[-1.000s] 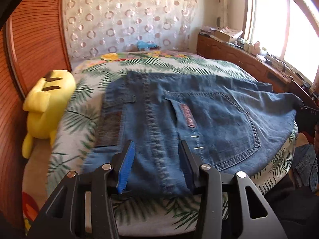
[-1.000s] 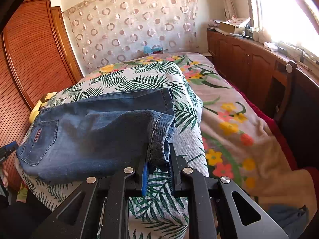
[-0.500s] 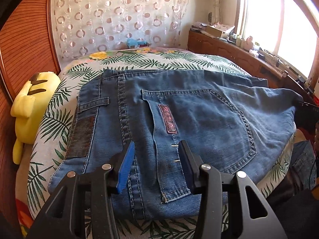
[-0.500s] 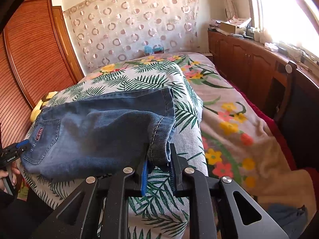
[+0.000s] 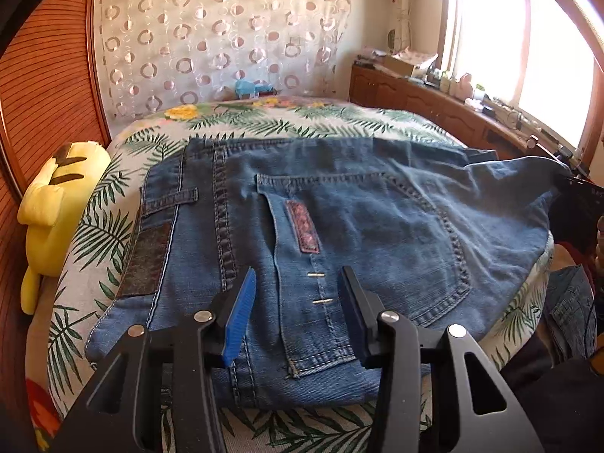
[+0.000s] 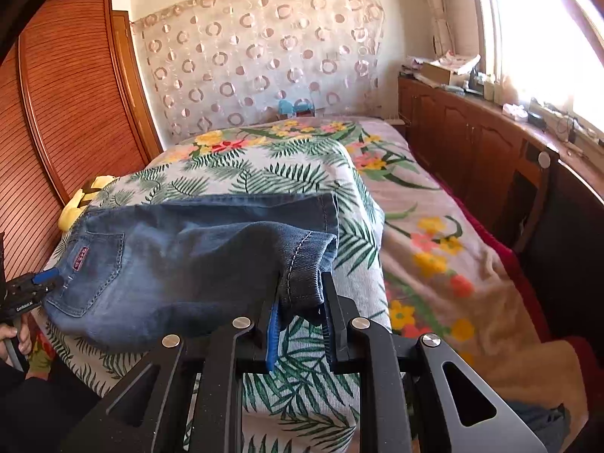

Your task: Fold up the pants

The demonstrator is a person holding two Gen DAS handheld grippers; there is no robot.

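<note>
Right gripper (image 6: pixel 300 304): your jaws are clamped on the hem of the upper trouser leg, lifted slightly off the bed (image 6: pixel 313 173). Left gripper (image 5: pixel 296 311): jaws stand wide, holding nothing, poised over the waistband end beside the back pocket (image 5: pixel 362 241). Pants (image 6: pixel 181 260) lie on the leaf-print bedspread, seat side up, the two legs stacked one over the other, so the lengthwise fold looks done. Waist sits near the yellow plush toy (image 5: pixel 56 204); hems lie toward the window side. Left to do, by my reading: carry your held hem across to the waist for the crosswise fold, then flatten. The waist end is not yet gripped, so the cloth may slide.
</note>
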